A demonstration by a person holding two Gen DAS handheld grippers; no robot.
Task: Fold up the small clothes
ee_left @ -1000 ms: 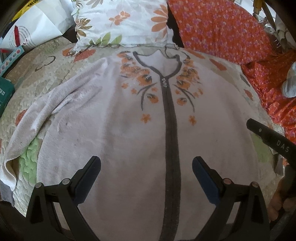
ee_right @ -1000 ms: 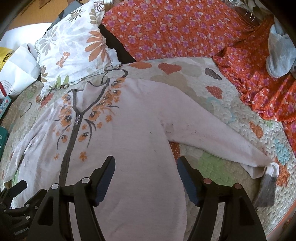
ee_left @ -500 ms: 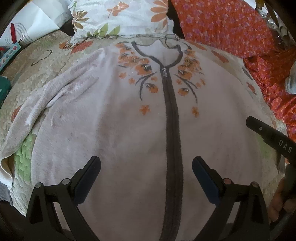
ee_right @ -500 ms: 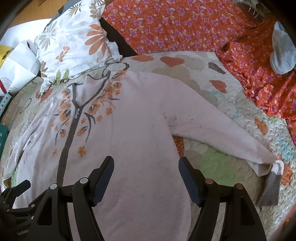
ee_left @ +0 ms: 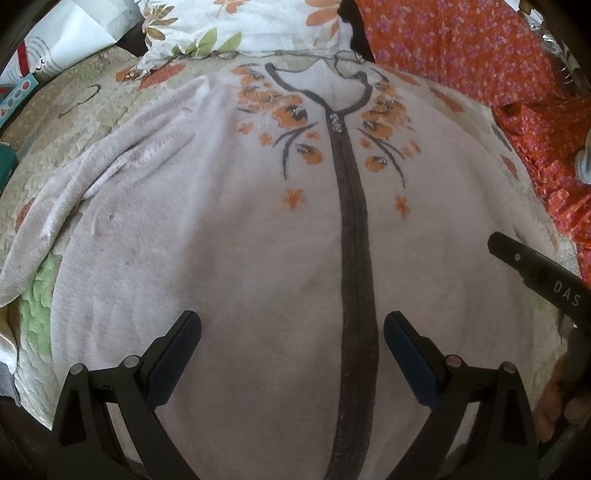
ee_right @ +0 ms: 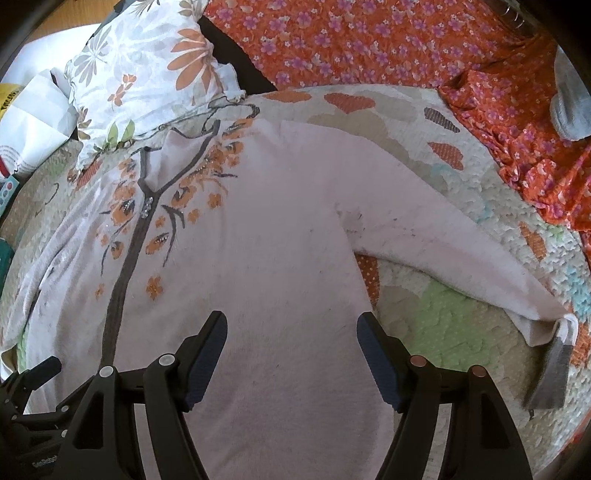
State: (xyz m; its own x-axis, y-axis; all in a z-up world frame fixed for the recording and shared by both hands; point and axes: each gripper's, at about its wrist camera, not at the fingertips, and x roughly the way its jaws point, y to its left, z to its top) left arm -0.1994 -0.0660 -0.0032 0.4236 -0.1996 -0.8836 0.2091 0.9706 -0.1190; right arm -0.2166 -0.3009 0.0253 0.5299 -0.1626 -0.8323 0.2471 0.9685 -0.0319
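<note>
Pale pink knit makes up the one cardigan (ee_left: 229, 236) spread flat, front up, on a quilted bedspread (ee_right: 458, 325) that covers the bed. One dark grey placket (ee_left: 354, 258) runs from its V-neck down the middle, with two clusters of orange flowers (ee_left: 280, 107) on the chest, one on each side of it. Two sleeves show: in the right wrist view one sleeve (ee_right: 454, 254) stretches out toward 4 o'clock, ending in a grey cuff (ee_right: 550, 369); in the left wrist view the other sleeve (ee_left: 74, 206) lies rumpled along the body toward 8 o'clock. At 12 o'clock, past the collar, sits one floral pillow (ee_left: 240, 26), and orange flowered fabric (ee_right: 369, 40) fills the area from 1 to 3 o'clock, with one grey bundle of cloth (ee_right: 569, 107) lying on it. The left gripper (ee_left: 291, 350) hovers over the lower body of the cardigan, fingers spread wide and holding nothing, the placket just inside its right-hand finger (ee_left: 410, 354). The right gripper (ee_right: 291, 350) hangs likewise over the cardigan's lower right side, spread wide and empty, its outer finger (ee_right: 380, 354) above the garment's side edge.
</note>
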